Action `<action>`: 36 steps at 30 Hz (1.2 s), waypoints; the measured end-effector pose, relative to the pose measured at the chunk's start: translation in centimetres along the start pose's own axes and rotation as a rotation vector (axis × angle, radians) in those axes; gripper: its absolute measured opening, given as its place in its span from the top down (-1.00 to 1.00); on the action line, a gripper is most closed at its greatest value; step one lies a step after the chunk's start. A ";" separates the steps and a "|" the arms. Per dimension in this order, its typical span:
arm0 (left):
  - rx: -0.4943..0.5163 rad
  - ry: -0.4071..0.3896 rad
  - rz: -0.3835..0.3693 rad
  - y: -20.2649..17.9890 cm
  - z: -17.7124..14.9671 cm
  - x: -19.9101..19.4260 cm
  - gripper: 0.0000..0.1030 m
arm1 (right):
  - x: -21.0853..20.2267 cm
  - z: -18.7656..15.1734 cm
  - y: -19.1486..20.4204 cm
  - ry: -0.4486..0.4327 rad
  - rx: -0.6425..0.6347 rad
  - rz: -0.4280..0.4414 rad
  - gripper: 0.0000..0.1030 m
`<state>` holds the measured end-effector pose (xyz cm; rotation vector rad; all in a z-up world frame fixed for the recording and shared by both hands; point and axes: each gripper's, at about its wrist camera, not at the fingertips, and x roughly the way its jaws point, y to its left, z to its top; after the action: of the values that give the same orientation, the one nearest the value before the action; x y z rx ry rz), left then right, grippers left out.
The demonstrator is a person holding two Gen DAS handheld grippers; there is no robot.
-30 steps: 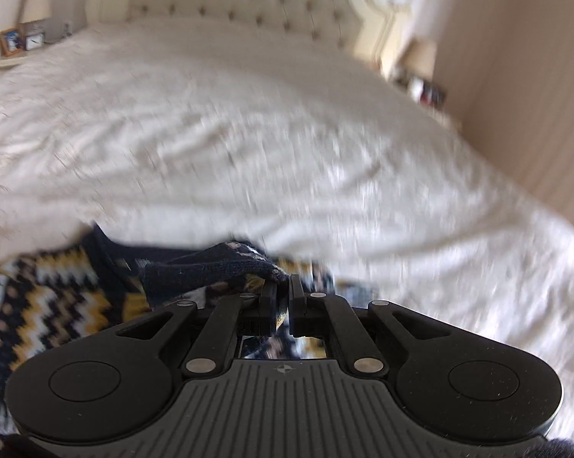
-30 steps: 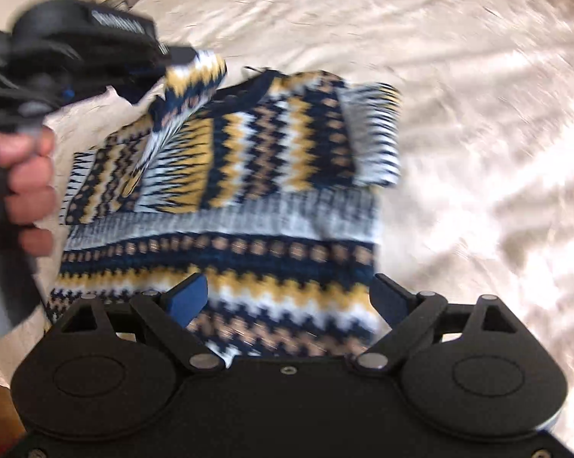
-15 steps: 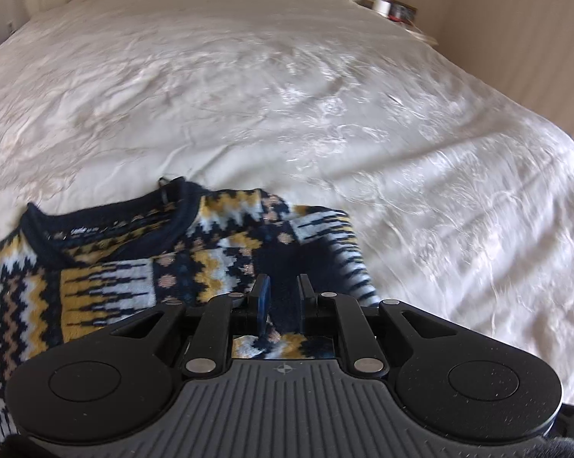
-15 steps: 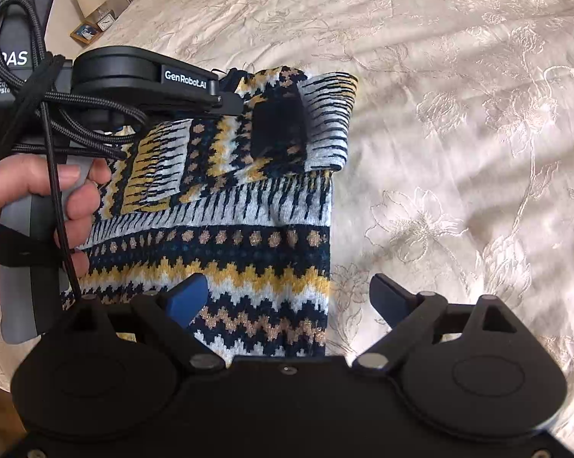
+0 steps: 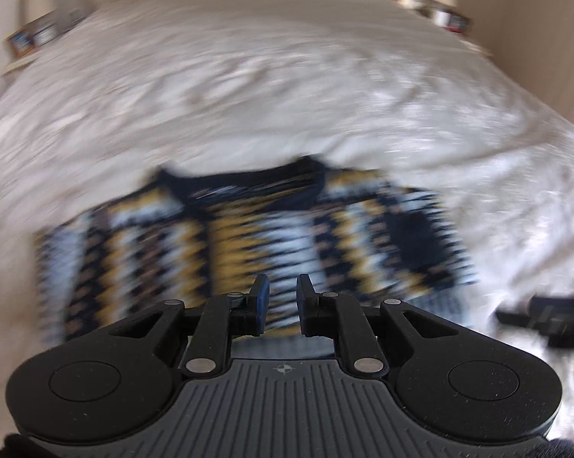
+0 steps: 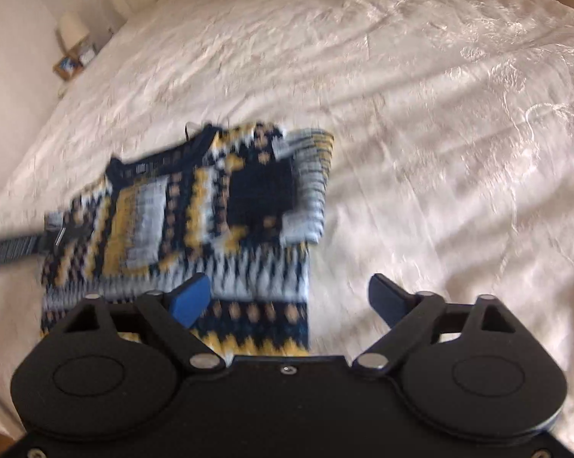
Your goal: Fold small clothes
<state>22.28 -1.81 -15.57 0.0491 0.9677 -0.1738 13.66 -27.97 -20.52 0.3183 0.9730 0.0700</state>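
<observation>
A small knitted sweater point(image 5: 256, 236) in navy, yellow and white zigzags lies flat on the white bed, collar away from me, both sleeves folded onto its front. It also shows in the right wrist view point(image 6: 195, 221). My left gripper point(image 5: 281, 297) hangs above the sweater's lower middle, jaws a little apart and empty. My right gripper point(image 6: 289, 297) is wide open and empty over the sweater's lower right edge. Both views are motion-blurred.
The white embroidered bedspread point(image 6: 439, 133) spreads all around the sweater. A tufted headboard and nightstands with lamps point(image 5: 39, 0) stand at the far end. The right tool's dark edge point(image 5: 546, 320) shows at the right of the left view.
My left gripper let go of the sleeve it carried across, opened a little and pulled back toward the sweater's lower middle. The sleeve now lies folded on the front. My right gripper stayed open.
</observation>
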 end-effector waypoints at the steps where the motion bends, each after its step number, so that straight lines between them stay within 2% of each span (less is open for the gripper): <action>1: -0.022 0.012 0.022 1.5 -0.2 -0.2 0.70 | 0.4 0.6 0.2 0.001 0.003 -0.005 -0.52; 3: -0.062 0.030 0.062 4.4 -0.5 -0.5 0.70 | 1.2 1.8 0.7 0.002 0.003 -0.004 -0.34; 7: -0.120 0.043 0.120 9.2 -0.5 -0.4 0.70 | 2.9 4.1 2.0 -0.031 -0.013 0.016 -0.34; 13: -0.165 0.067 0.122 13.4 0.5 2.1 0.70 | 5.6 6.4 3.8 -0.033 -0.037 -0.006 -0.34; 18: -0.183 0.129 0.130 15.6 -0.1 5.3 0.70 | 7.6 7.0 4.1 0.010 -0.042 -0.030 -0.34; 22: -0.219 0.169 0.088 17.0 -1.7 6.9 0.69 | 9.0 7.0 4.0 0.037 -0.064 -0.046 -0.34; 26: -0.195 0.154 0.082 16.9 -2.2 7.5 0.68 | 10.0 6.7 3.7 0.055 -0.079 -0.059 -0.33; 33: -0.249 0.126 0.065 17.3 -2.7 7.7 0.63 | 11.4 6.7 3.1 0.078 -0.088 -0.035 -0.33; 34: -0.248 0.124 0.064 17.3 -2.7 7.7 0.63 | 11.5 6.8 3.1 0.080 -0.084 -0.023 -0.32; 36: -0.246 0.121 0.061 17.4 -2.8 7.7 0.63 | 11.8 6.9 3.2 0.092 -0.086 -0.017 -0.13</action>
<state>27.24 14.68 -24.09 -0.1377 1.1004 0.0052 26.27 -24.21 -25.42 0.2299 1.0600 0.1117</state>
